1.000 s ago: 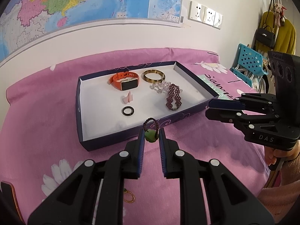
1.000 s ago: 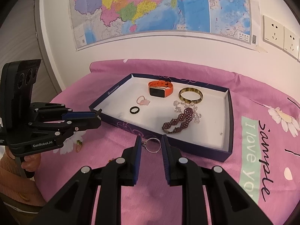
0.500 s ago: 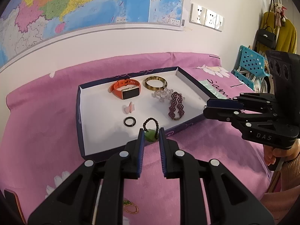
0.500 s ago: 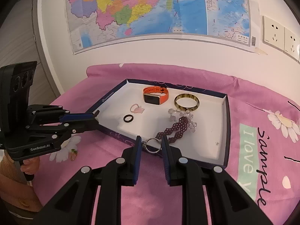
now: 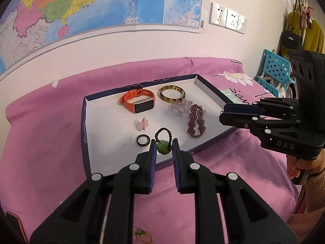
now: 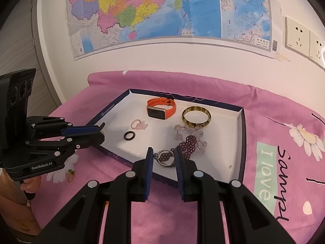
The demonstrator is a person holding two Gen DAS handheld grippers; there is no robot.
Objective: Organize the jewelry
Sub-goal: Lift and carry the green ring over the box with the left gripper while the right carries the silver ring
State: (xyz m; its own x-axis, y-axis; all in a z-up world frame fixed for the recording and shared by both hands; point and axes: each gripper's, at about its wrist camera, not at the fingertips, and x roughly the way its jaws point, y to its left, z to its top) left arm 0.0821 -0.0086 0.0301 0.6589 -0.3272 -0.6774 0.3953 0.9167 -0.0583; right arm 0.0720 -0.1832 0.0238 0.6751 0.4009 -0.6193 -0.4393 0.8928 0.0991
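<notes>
A dark blue tray point(image 5: 85, 134) with a white floor lies on the pink bedspread; it also shows in the right wrist view point(image 6: 242, 142). My left gripper point(image 5: 163, 148) is shut on a green bead charm with a dark beaded loop point(image 5: 163, 148), held over the tray's near part. My right gripper point(image 6: 163, 158) is shut on a silver ring point(image 6: 165, 158) above the tray's front edge. In the tray lie an orange smartwatch point(image 5: 139, 102), an amber bangle point(image 5: 171, 93), a clear crystal bracelet point(image 5: 179, 106), a maroon beaded bracelet point(image 5: 196, 122), a pink ring point(image 5: 142, 124) and a black ring point(image 5: 143, 140).
A small green and gold trinket point(image 5: 143, 234) lies on the bedspread near the left gripper's base; it also shows in the right wrist view point(image 6: 70, 174). A wall with a map point(image 6: 162, 10) stands behind the bed. A blue plastic chair point(image 5: 274, 71) stands at right.
Both grippers have moved forward, from in front of the tray to over its near part, each carrying its piece along.
</notes>
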